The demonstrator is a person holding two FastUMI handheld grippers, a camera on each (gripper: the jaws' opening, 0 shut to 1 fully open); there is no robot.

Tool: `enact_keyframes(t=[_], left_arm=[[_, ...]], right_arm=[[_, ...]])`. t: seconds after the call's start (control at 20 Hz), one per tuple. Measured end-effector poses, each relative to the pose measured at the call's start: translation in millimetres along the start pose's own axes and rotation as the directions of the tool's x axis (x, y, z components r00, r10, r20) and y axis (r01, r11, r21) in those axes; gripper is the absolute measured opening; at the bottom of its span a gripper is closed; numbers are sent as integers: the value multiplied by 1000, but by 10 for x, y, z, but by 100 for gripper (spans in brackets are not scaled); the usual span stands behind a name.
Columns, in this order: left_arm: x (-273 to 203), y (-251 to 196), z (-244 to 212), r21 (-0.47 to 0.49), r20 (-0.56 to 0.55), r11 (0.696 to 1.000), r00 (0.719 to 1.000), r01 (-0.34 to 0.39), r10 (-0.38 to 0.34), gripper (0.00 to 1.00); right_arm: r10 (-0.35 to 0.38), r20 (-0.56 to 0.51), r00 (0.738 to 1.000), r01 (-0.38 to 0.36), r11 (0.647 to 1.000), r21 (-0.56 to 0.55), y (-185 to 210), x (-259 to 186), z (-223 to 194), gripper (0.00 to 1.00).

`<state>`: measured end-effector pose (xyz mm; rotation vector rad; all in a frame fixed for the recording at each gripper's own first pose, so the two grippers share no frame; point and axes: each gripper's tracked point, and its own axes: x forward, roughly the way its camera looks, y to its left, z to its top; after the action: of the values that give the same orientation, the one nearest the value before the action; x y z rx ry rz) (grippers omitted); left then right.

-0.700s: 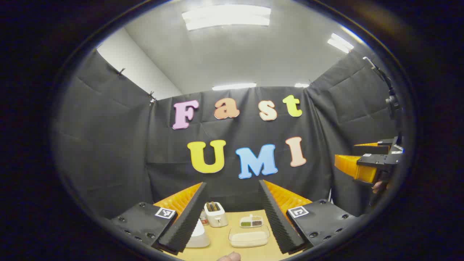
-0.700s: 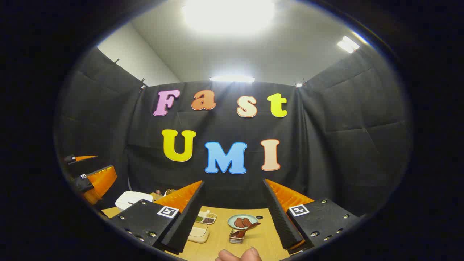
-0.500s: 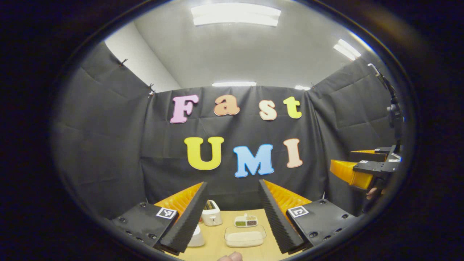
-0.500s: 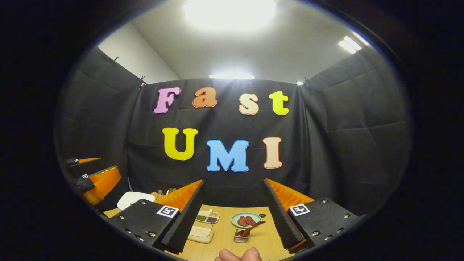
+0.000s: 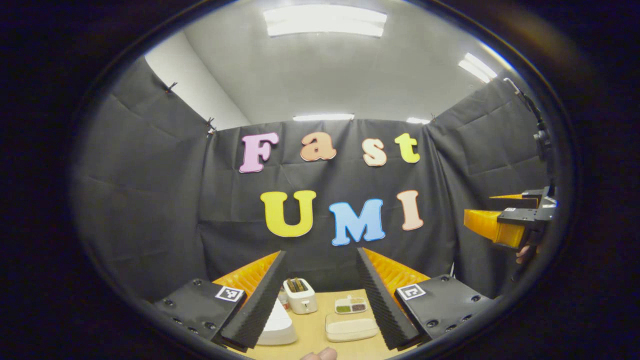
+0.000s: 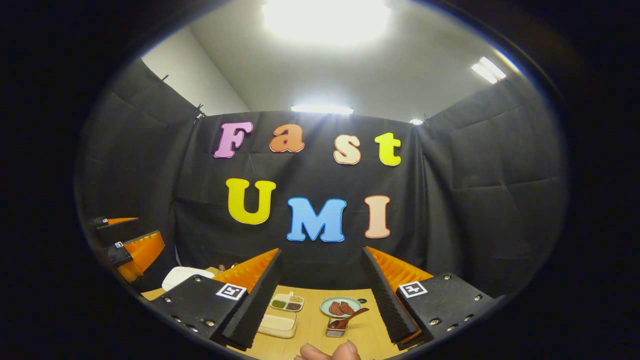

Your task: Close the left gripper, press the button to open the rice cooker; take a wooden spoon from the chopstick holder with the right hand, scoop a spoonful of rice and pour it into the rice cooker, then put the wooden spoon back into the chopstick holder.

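Both of my grippers are held high over a wooden table (image 5: 315, 330), aimed at the back wall. My left gripper (image 5: 320, 300) is open with nothing between its fingers. Below it the white rice cooker (image 5: 278, 325) peeks out beside the left finger, lid down. A clear container of rice (image 5: 351, 327) lies to its right. My right gripper (image 6: 322, 300) is open and empty too. Beneath it a wooden spoon (image 6: 350, 317) leans in a small chopstick holder (image 6: 334, 327). The rice container (image 6: 277, 324) and the rice cooker (image 6: 182, 275) sit further left.
A white toaster (image 5: 300, 296) and a divided seasoning dish (image 5: 351, 305) stand at the table's back. A green plate (image 6: 341, 306) with red pieces is behind the holder. Fingertips (image 6: 330, 352) show at the bottom edge. The right gripper (image 5: 480, 209) hovers at the far right.
Both hands have drifted slightly. In the left gripper view the table items slid right and more of the rice cooker shows. Both grippers stay open.
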<state>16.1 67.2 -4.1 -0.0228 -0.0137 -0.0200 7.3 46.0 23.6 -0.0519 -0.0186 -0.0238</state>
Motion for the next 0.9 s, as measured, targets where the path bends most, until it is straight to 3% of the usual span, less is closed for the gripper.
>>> enact_keyframes(t=[0.4, 0.65, 0.9], left_arm=[[-7, 42, -25, -17, -22, 1000, 1000, 2, -2, 95], [-70, 147, -32, -37, -22, 999, 999, -36, 36, 95], [-109, 62, -134, -4, -45, 999, 998, -44, 44, 95]], right_arm=[[-20, 34, 999, 18, 998, 60, -91, -35, 125, 95], [19, 32, 999, -23, 991, 134, -81, -39, 22, 95], [61, -30, 998, -58, 993, 99, -162, -22, -214, 95]])
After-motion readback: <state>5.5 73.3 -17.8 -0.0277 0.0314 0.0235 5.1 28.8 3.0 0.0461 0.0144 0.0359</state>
